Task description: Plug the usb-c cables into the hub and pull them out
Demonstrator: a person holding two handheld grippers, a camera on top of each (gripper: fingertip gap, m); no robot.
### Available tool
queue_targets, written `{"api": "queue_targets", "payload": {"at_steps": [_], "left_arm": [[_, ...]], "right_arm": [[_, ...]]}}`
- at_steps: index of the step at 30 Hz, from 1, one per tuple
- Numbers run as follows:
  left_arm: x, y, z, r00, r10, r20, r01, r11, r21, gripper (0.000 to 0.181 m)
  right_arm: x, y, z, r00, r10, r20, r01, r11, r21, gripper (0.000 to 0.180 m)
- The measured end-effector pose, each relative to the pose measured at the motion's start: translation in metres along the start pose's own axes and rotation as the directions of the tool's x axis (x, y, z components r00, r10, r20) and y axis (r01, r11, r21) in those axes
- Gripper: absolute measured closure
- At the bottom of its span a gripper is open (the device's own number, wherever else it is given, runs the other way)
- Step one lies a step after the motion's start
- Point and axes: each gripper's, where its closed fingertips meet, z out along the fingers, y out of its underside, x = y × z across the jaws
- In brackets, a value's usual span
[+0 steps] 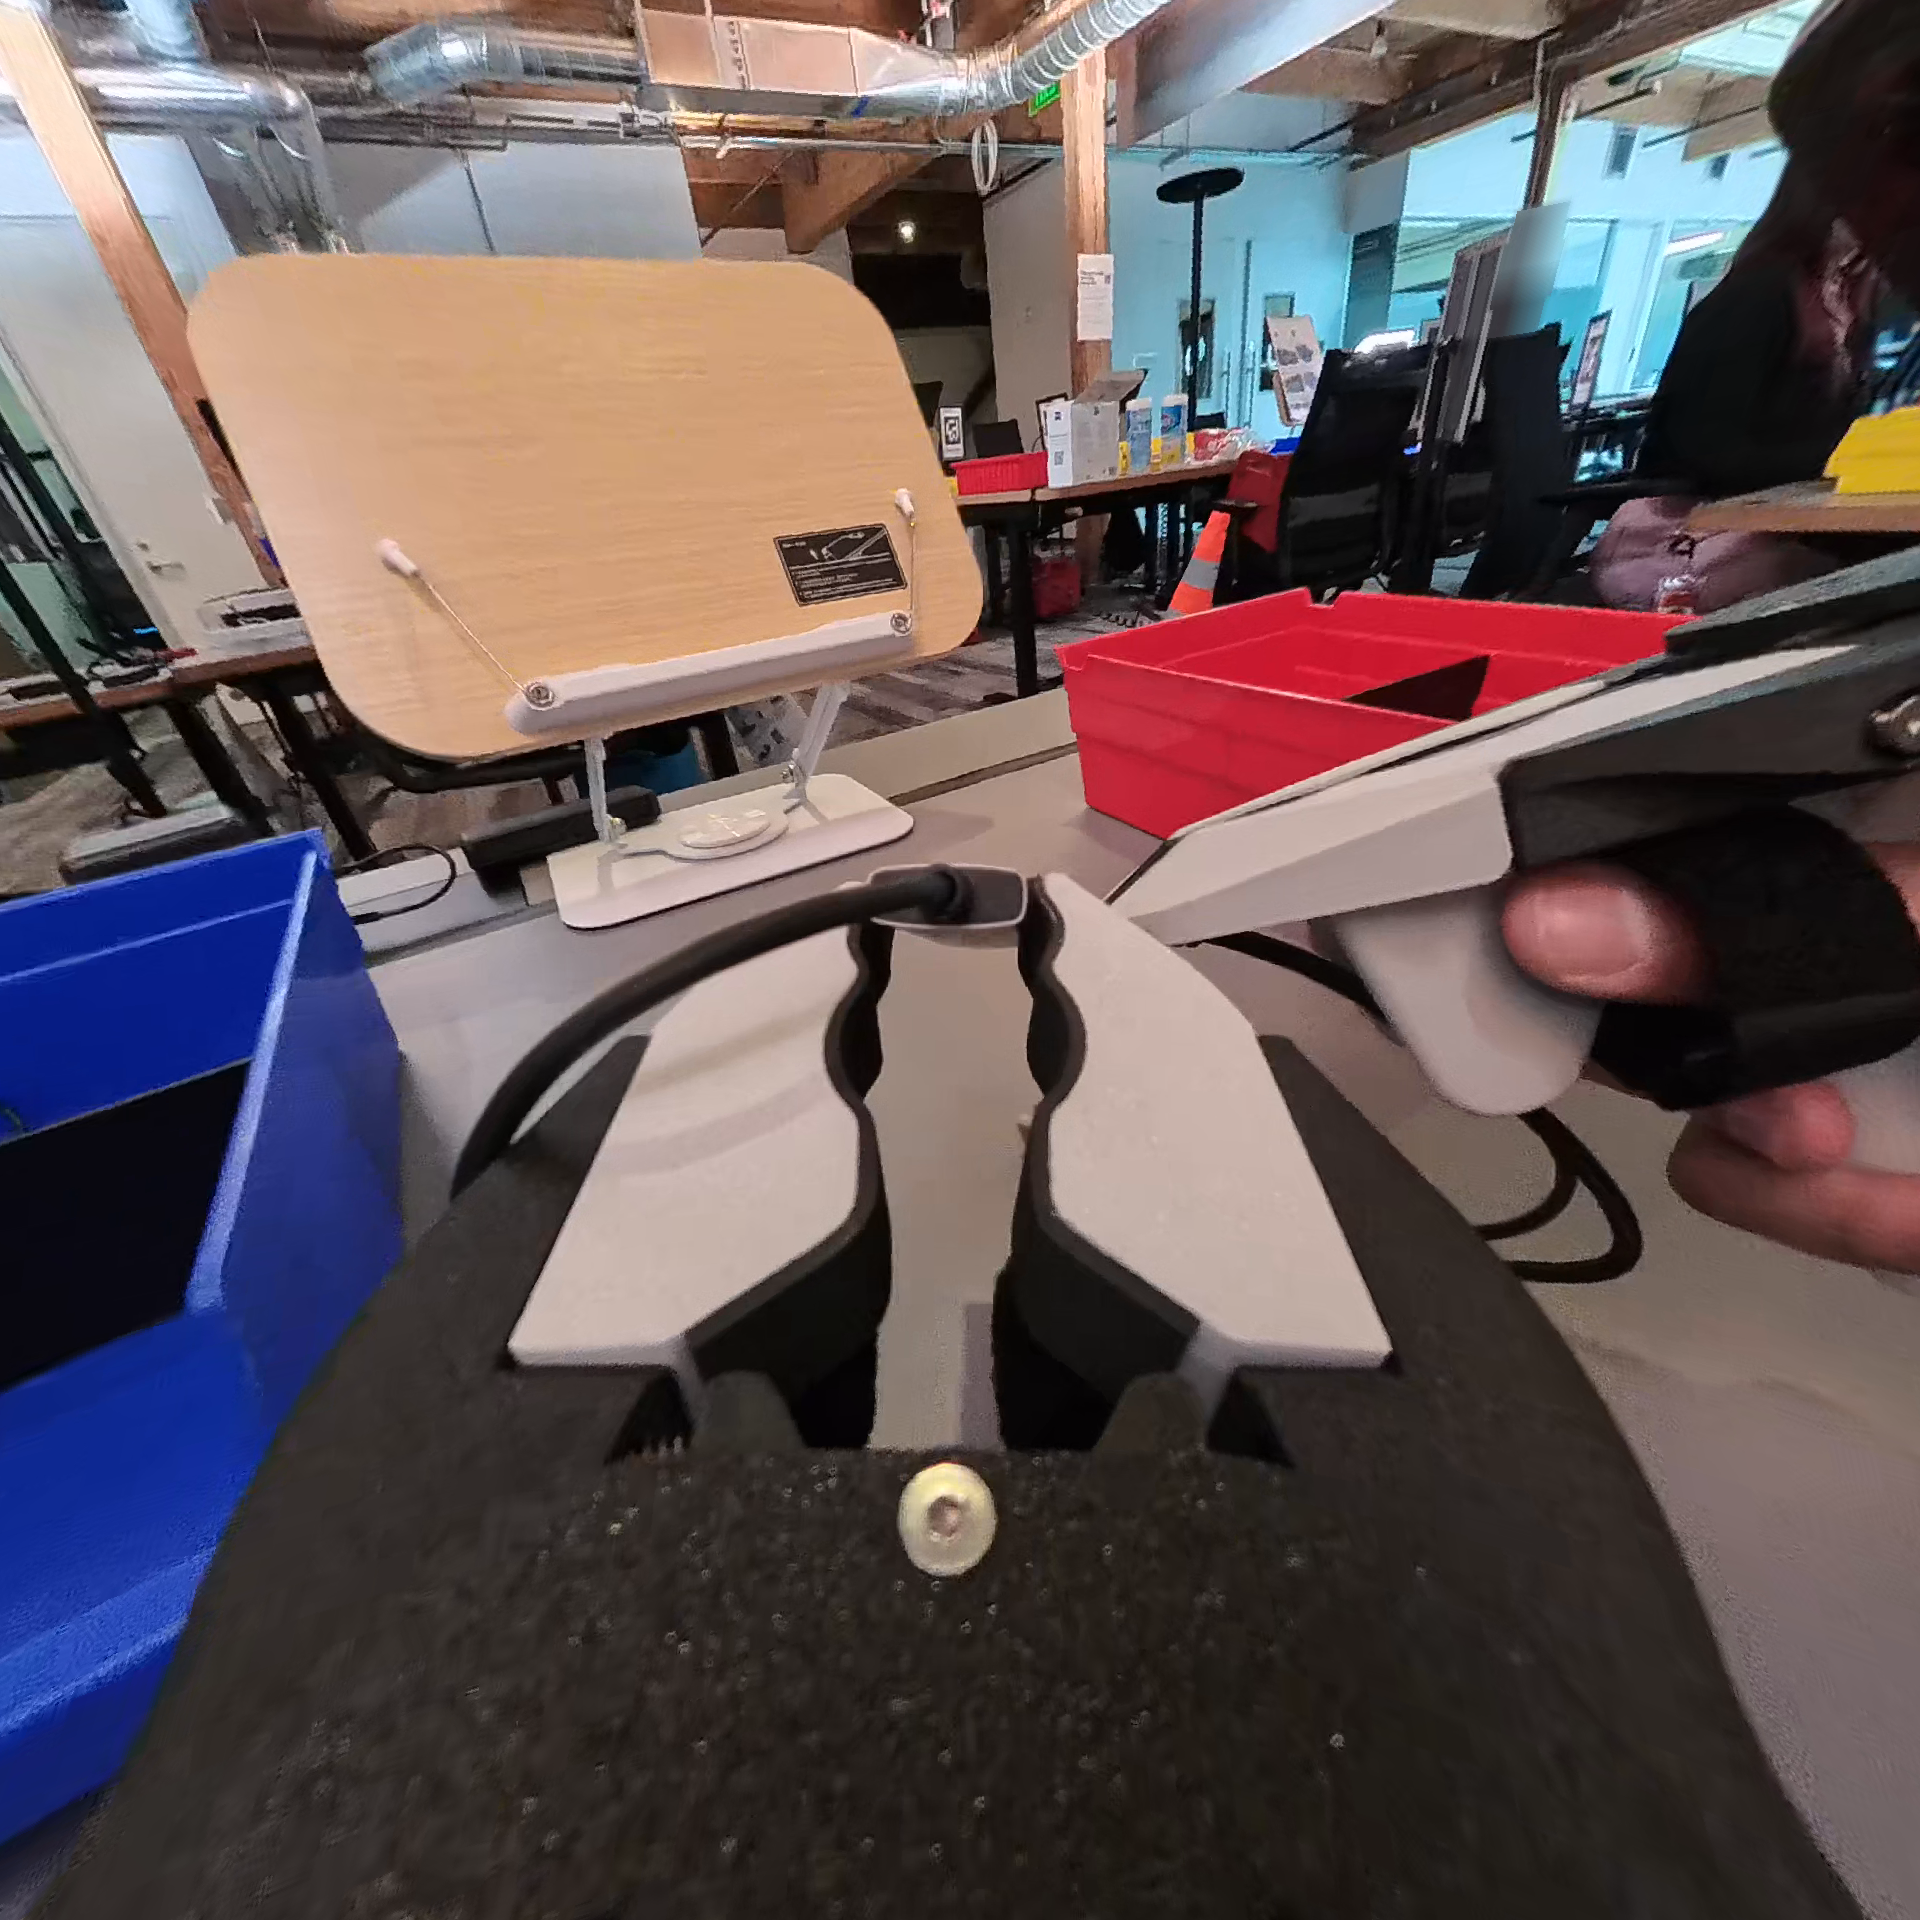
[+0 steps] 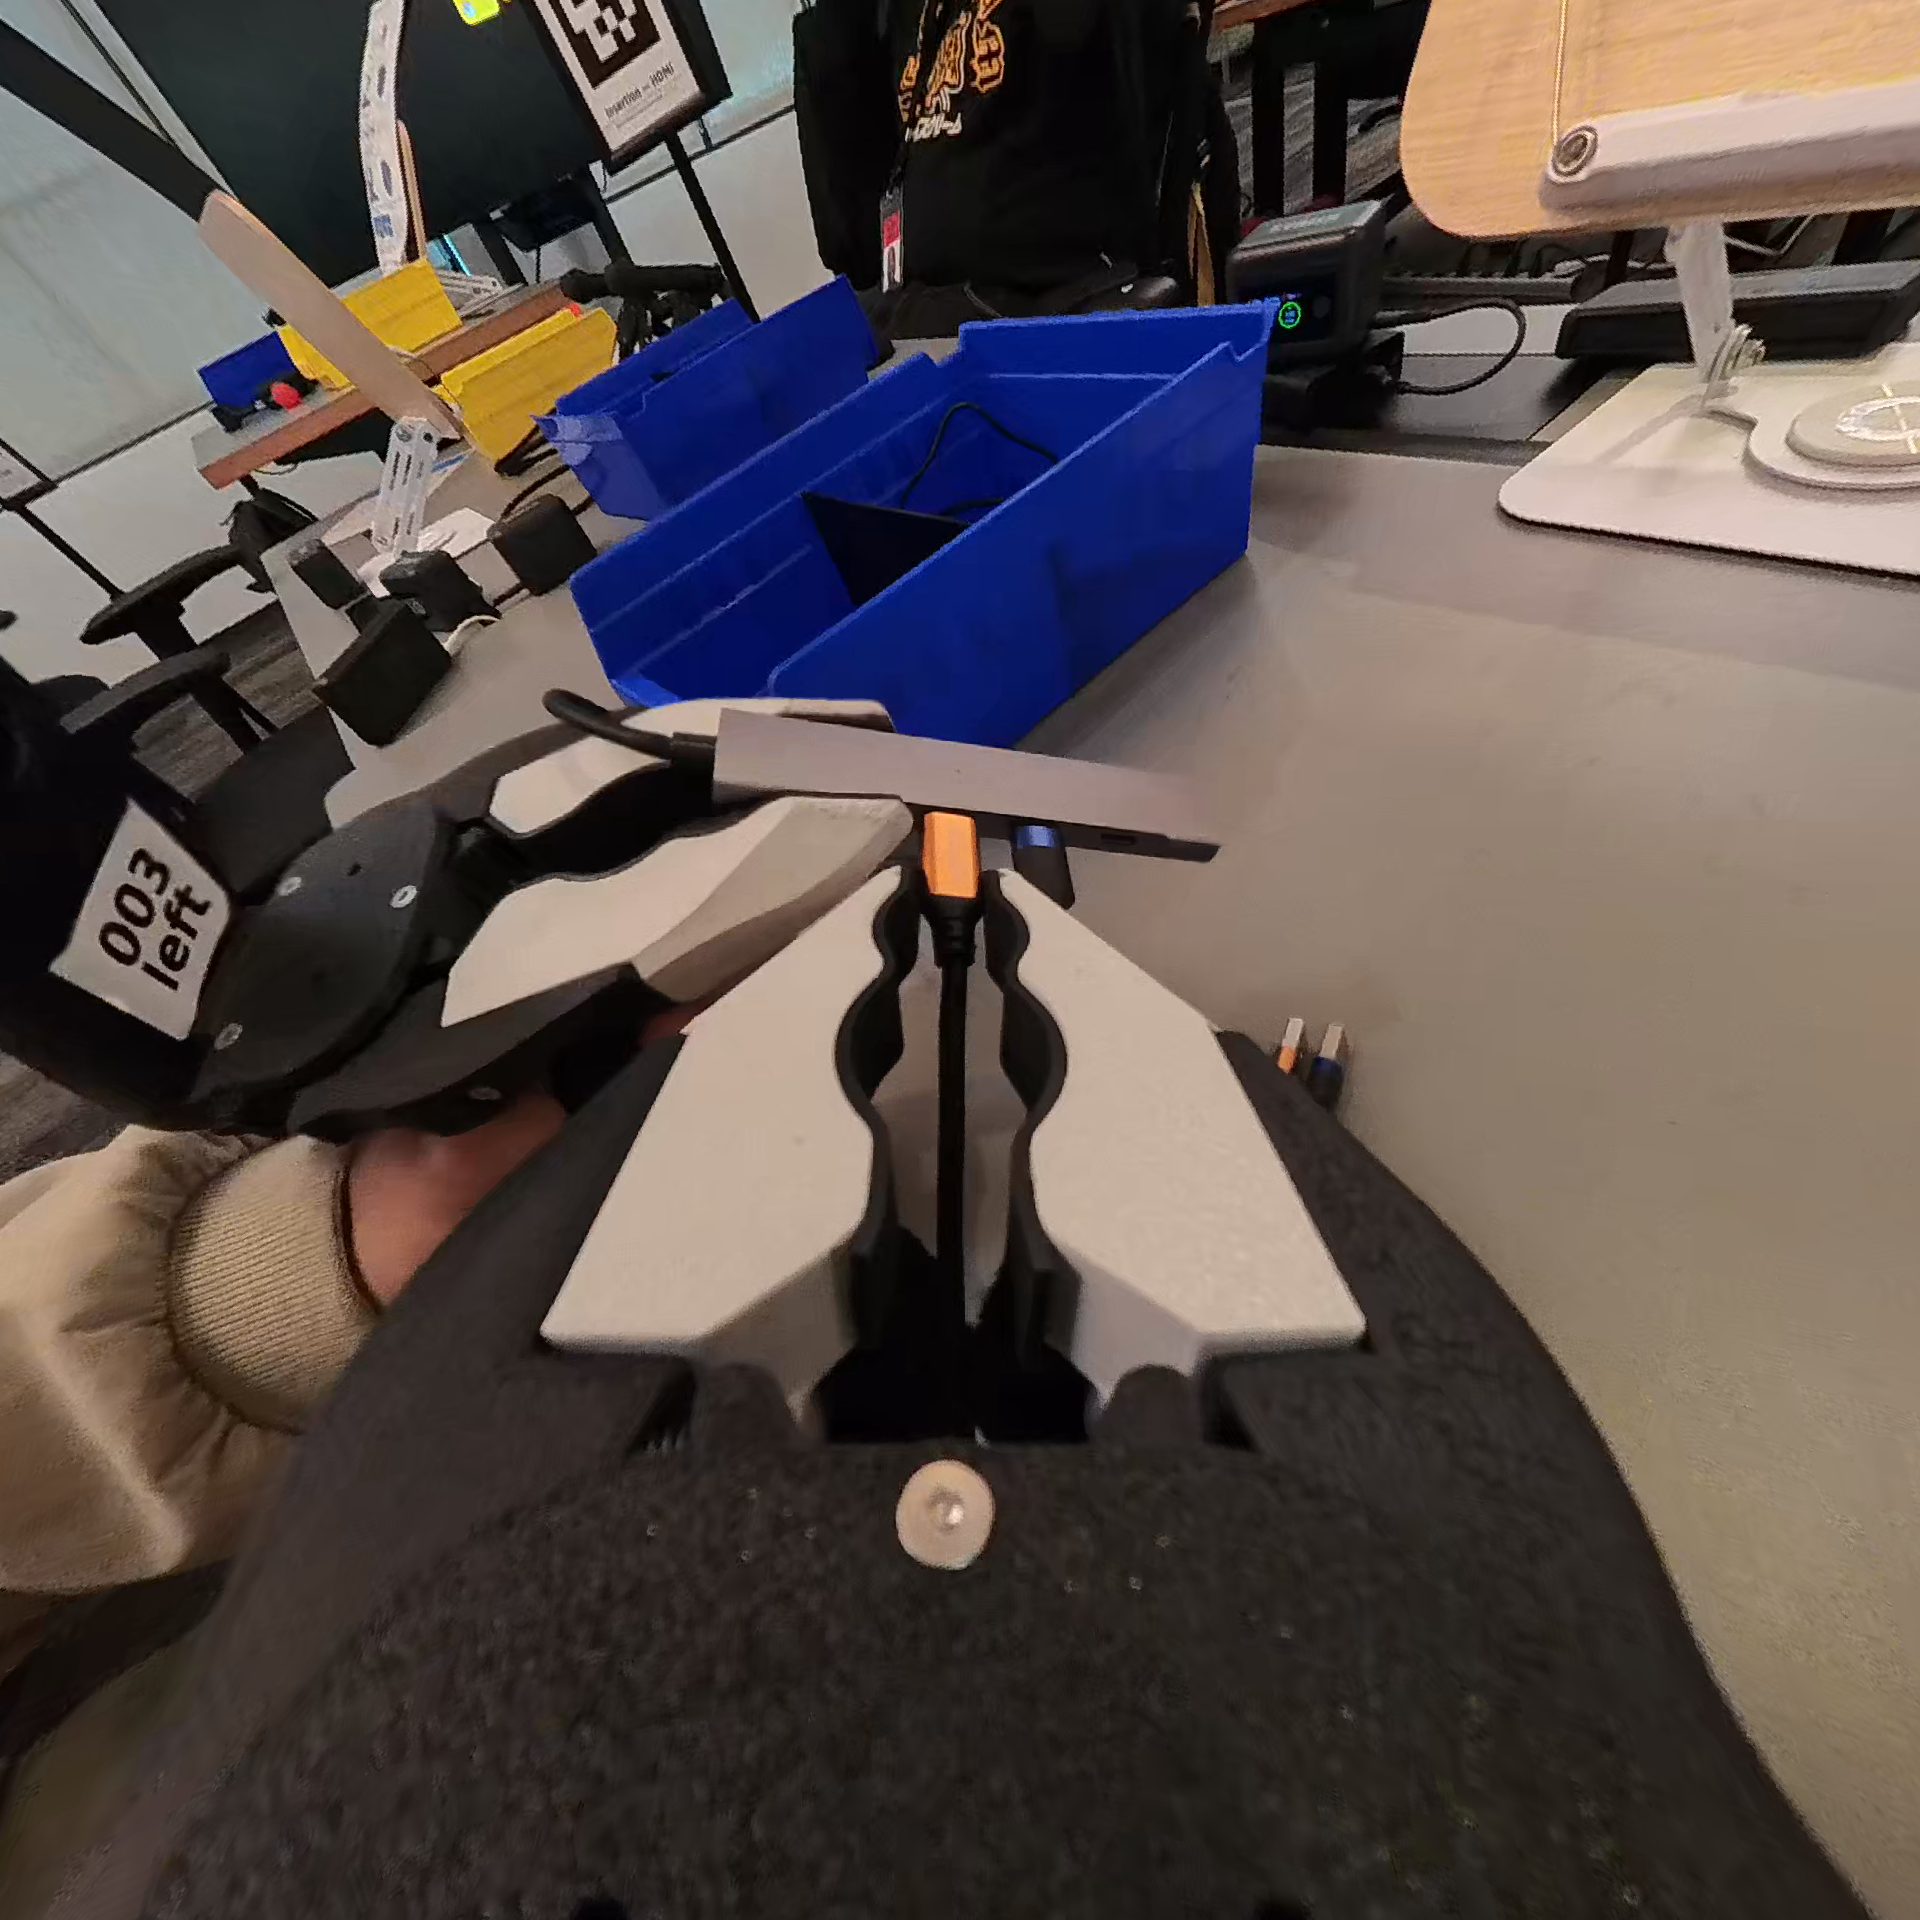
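Note:
My left gripper (image 1: 961, 916) is shut on one end of the flat grey hub (image 1: 1000, 900), whose black lead (image 1: 665, 977) curves off to the left. In the right wrist view the hub (image 2: 997, 777) is held level above the table by the left gripper (image 2: 894, 769). My right gripper (image 2: 948, 888) is shut on an orange usb-c plug (image 2: 950, 854) that meets the hub's near edge, its black cable running back between the fingers. A blue plug (image 2: 1041, 850) sits in the hub beside it. The right gripper (image 1: 1138, 906) reaches in from the right in the left wrist view.
A blue bin (image 2: 1039, 582) stands behind the hub and shows at the left (image 1: 156, 1143). A red bin (image 1: 1299, 727) is at the right rear. A wooden book stand (image 1: 582, 499) stands at the back of the grey table (image 2: 1507, 831). Two loose plugs (image 2: 1311, 1049) lie right of my right gripper. Less than 4 cm separates the two grippers' tips.

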Motion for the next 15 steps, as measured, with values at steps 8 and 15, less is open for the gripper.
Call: {"api": "queue_targets", "payload": {"at_steps": [8, 15], "left_arm": [[0.014, 0.007, 0.008, 1.000, 0.022, -0.002, -0.022, 0.998, -0.053, 0.156], [0.035, 0.016, 0.019, 0.997, 0.060, -0.051, -0.065, 0.992, -0.106, 0.156]], "right_arm": [[0.008, 0.008, -0.010, 0.974, 0.222, 0.038, -0.220, 0.974, -0.048, 0.168], [0.024, 0.021, -0.028, 0.940, 0.340, 0.020, -0.340, 0.940, -0.020, 0.168]]}}
